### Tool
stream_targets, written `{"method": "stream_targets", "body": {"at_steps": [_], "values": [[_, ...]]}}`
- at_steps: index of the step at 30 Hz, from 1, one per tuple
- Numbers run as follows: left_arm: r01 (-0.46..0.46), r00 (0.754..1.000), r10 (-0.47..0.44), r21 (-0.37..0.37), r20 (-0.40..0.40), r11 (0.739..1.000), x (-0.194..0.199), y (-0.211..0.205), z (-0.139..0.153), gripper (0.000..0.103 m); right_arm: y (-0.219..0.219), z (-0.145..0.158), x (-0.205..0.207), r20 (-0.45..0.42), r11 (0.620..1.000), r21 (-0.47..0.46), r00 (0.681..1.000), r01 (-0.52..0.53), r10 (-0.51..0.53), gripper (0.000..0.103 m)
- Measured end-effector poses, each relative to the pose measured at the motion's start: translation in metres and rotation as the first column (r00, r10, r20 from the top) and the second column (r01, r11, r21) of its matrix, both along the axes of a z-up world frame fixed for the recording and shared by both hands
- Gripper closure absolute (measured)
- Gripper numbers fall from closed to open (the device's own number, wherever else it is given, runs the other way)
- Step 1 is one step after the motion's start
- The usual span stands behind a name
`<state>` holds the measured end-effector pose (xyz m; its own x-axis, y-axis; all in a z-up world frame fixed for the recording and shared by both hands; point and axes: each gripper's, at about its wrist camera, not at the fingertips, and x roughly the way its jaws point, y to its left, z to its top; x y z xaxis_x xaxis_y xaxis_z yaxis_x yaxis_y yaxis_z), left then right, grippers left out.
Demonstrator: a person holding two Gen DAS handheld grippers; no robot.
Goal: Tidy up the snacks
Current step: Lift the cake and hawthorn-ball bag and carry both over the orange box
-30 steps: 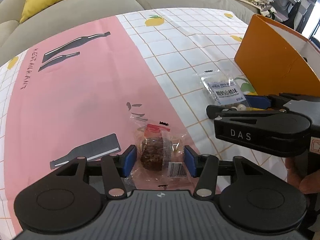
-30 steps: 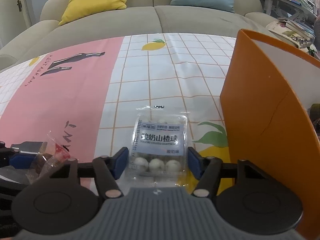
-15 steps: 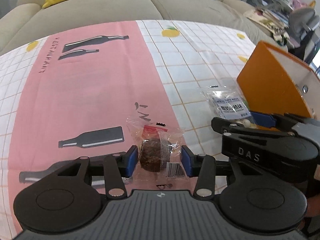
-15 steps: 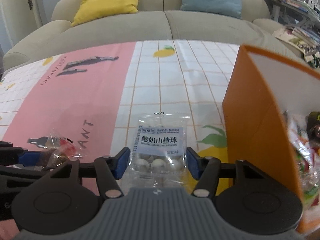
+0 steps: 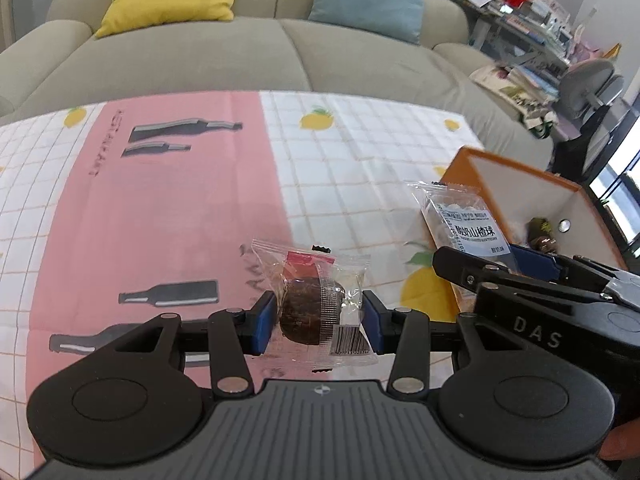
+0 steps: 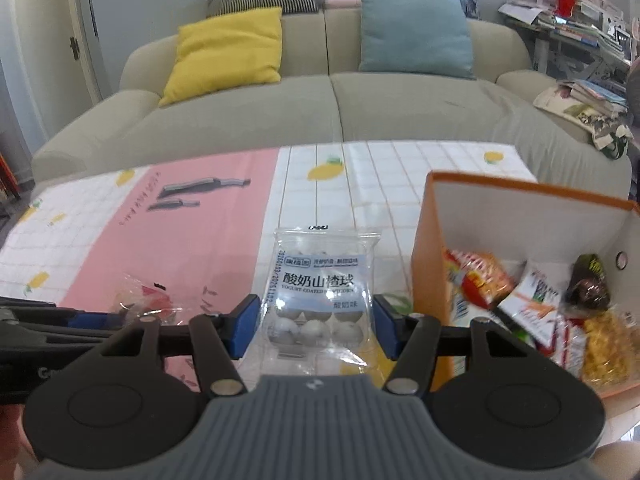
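Your left gripper (image 5: pixel 319 322) has just closed its fingers on a wrapped brown cake (image 5: pixel 310 309), lifted above the surface (image 5: pixel 168 216); your right gripper (image 6: pixel 315 327) clamps a packet of yogurt-coated balls (image 6: pixel 318 296) beside the orange box (image 6: pixel 428 240) of snacks.

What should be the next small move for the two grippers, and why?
Probably carry both snacks sideways over the orange box and release them there. The left gripper grips the wrapped brown cake, the right gripper grips the yogurt ball packet, both look clear of the tablecloth, and the box already holds other snacks.
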<state>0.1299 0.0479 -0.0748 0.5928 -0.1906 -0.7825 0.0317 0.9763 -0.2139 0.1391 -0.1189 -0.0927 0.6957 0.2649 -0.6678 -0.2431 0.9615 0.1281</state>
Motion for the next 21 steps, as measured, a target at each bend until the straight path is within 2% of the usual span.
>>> {"method": "stream_targets", "body": {"at_steps": [8,16,21], "values": [[0.051,0.997,-0.05,-0.013,0.055,0.999,0.0,-0.029,0.031,0.053,-0.042,0.032,-0.008,0.017,0.999,0.042,0.999,0.029,-0.03,0.045],[0.132,0.988,-0.129,-0.037,0.082,0.991,0.016,-0.073,0.05,0.055,-0.097,0.05,-0.011,0.032,0.997,-0.005,0.997,0.075,-0.074,0.045],[0.206,0.974,-0.201,-0.046,0.1,0.977,0.031,-0.109,0.057,0.055,-0.132,0.059,-0.003,0.035,0.993,-0.032,0.993,0.115,-0.114,0.045]]}}
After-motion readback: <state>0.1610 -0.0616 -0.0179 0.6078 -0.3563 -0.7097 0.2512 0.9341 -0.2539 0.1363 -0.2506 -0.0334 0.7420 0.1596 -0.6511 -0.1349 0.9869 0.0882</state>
